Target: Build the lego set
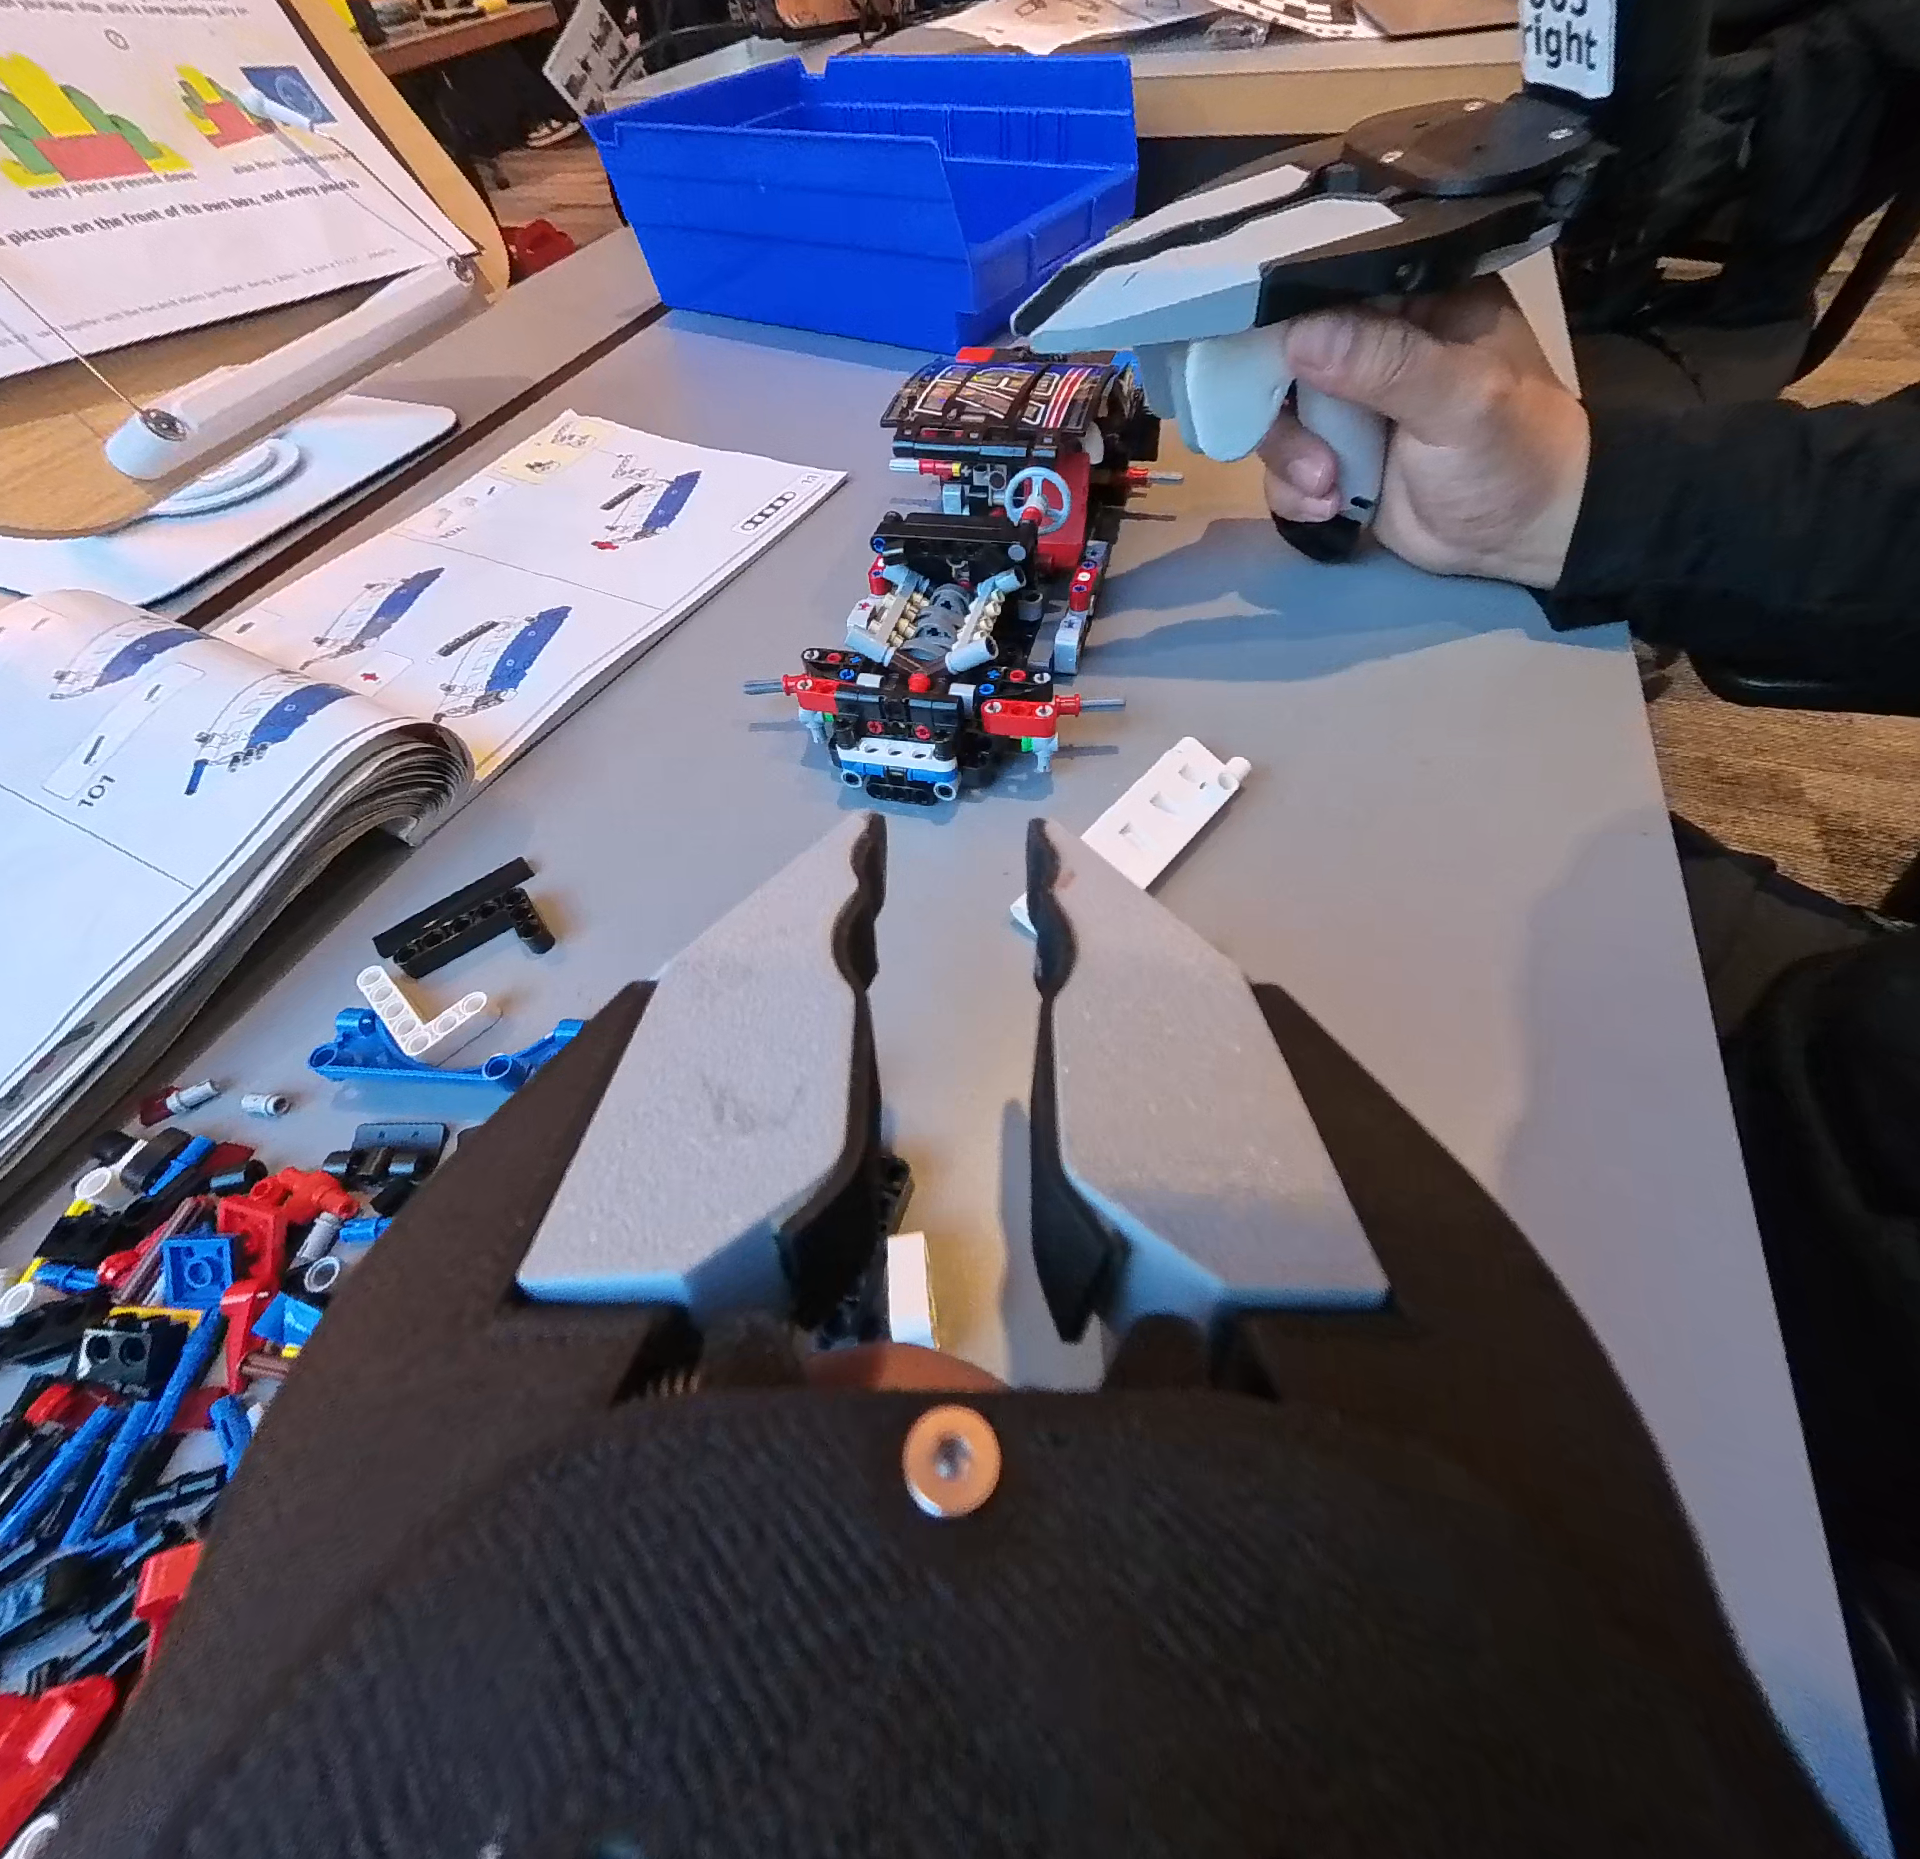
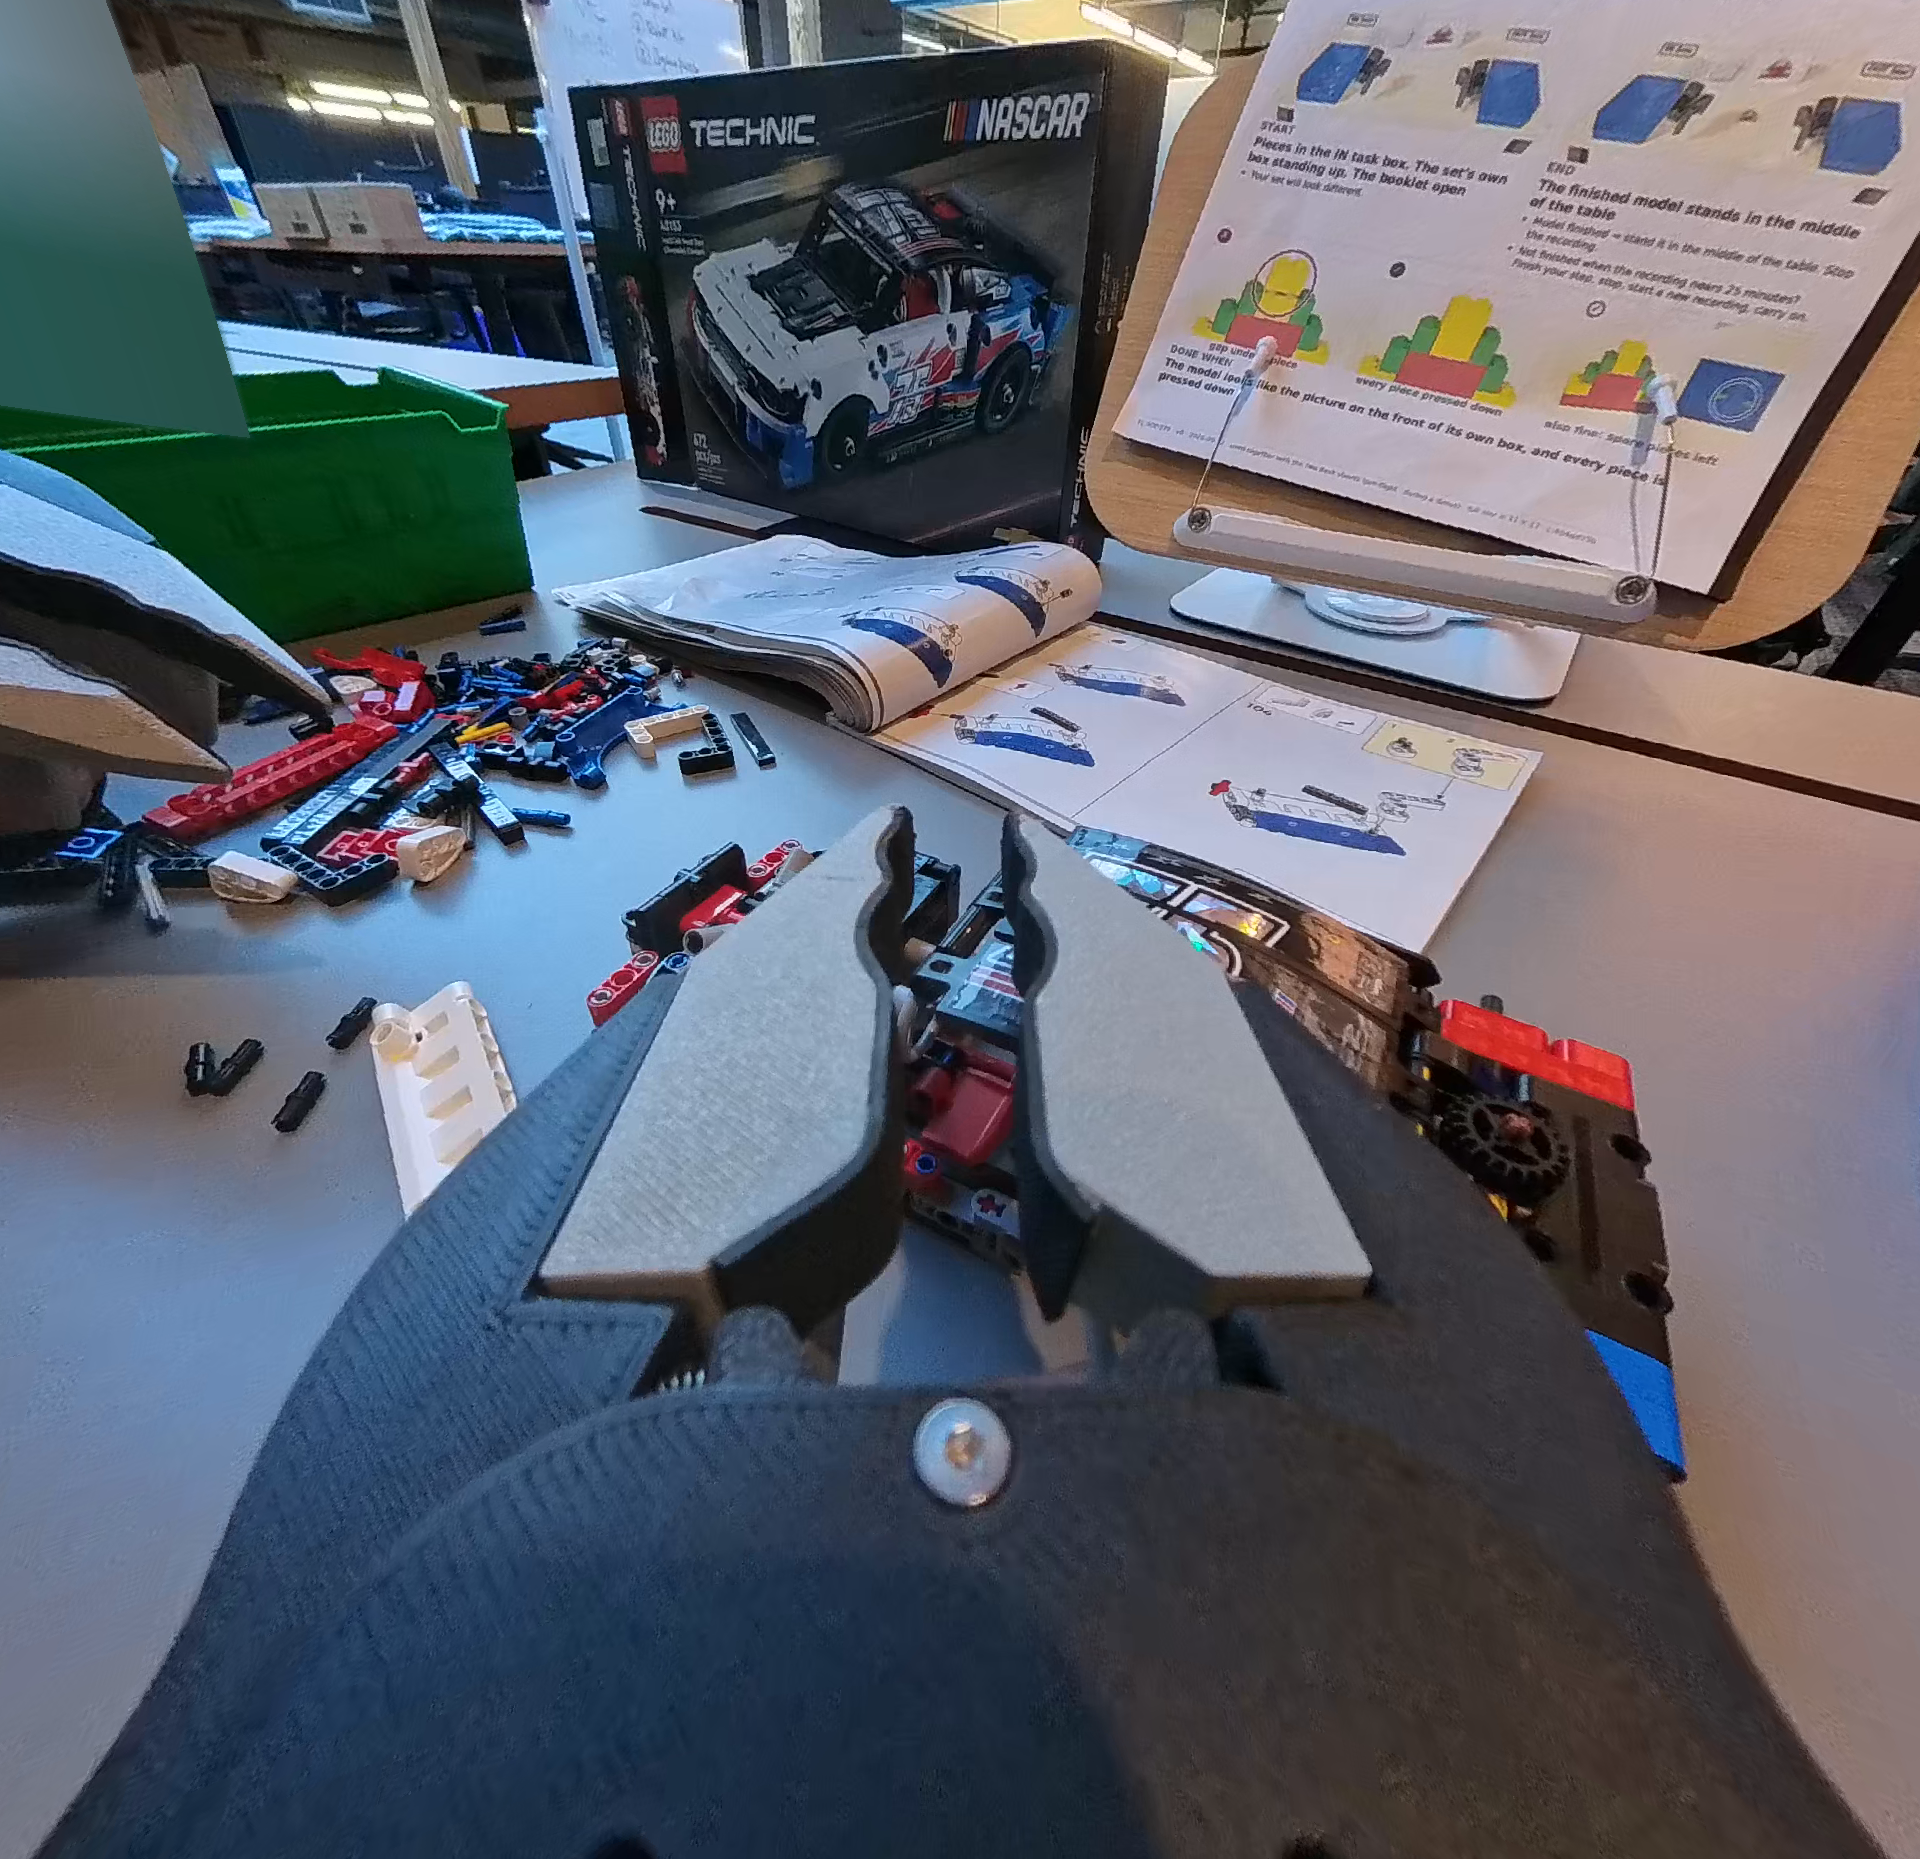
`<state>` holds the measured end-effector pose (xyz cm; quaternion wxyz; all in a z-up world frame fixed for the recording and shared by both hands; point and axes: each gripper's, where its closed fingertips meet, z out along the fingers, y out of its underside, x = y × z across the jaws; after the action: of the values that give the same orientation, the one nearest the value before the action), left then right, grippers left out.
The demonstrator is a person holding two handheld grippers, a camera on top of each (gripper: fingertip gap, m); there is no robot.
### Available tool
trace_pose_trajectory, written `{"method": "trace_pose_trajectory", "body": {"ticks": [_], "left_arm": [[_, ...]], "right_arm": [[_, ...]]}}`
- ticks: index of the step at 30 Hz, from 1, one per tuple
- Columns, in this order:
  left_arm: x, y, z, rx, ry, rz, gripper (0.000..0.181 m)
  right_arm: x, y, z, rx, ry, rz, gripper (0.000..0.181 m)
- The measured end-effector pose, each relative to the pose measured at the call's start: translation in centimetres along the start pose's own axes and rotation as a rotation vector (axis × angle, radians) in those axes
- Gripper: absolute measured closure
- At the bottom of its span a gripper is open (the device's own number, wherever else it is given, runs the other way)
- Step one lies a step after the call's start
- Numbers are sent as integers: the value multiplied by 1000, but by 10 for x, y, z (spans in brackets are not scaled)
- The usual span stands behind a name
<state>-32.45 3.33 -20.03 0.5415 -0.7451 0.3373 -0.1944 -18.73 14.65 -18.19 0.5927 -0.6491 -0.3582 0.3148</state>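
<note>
The partly built lego car (image 1: 966, 583) stands mid-table, with a printed black roof at its far end and an open engine bay. My left gripper (image 1: 956, 843) is open and empty, hovering short of the car's front. A white panel piece (image 1: 1164, 812) lies just right of its fingertips. My right gripper (image 2: 956, 833) hovers over the car (image 2: 1299, 988) with its jaws slightly apart and nothing between them. It also shows in the left wrist view (image 1: 1039, 334), by the car's roof, held by a hand. The left gripper (image 2: 270, 739) shows at the left edge of the right wrist view.
A pile of loose pieces (image 1: 156, 1290) lies at the left, also seen in the right wrist view (image 2: 416, 770). The open booklet (image 1: 260, 687), a blue bin (image 1: 873, 188), a green bin (image 2: 312, 500), the set's box (image 2: 883, 282) and a sheet stand (image 2: 1507, 251) ring the table. Black pins (image 2: 223, 1066) lie near the white panel (image 2: 436, 1082). Some 20 cm of space lies between my two pairs of fingers.
</note>
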Motion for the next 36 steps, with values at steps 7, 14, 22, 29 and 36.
{"method": "trace_pose_trajectory", "body": {"ticks": [7, 14, 22, 29, 36], "left_arm": [[-2, 1, -1, -6, -6, -3, 158], [-2, 2, -1, -17, -13, 5, 158], [-1, 7, 2, -46, -22, 25, 158], [8, 11, 4, -87, 26, 18, 158], [27, 28, 21, -272, 150, -32, 153]], "right_arm": [[-1, 2, 1, -11, -5, -2, 168], [-3, 3, 2, -16, -10, -10, 169], [-5, 5, 1, -28, -13, -15, 169], [-45, 23, -15, -140, -96, -106, 167], [-92, 52, -33, -313, -235, -202, 166]]}}
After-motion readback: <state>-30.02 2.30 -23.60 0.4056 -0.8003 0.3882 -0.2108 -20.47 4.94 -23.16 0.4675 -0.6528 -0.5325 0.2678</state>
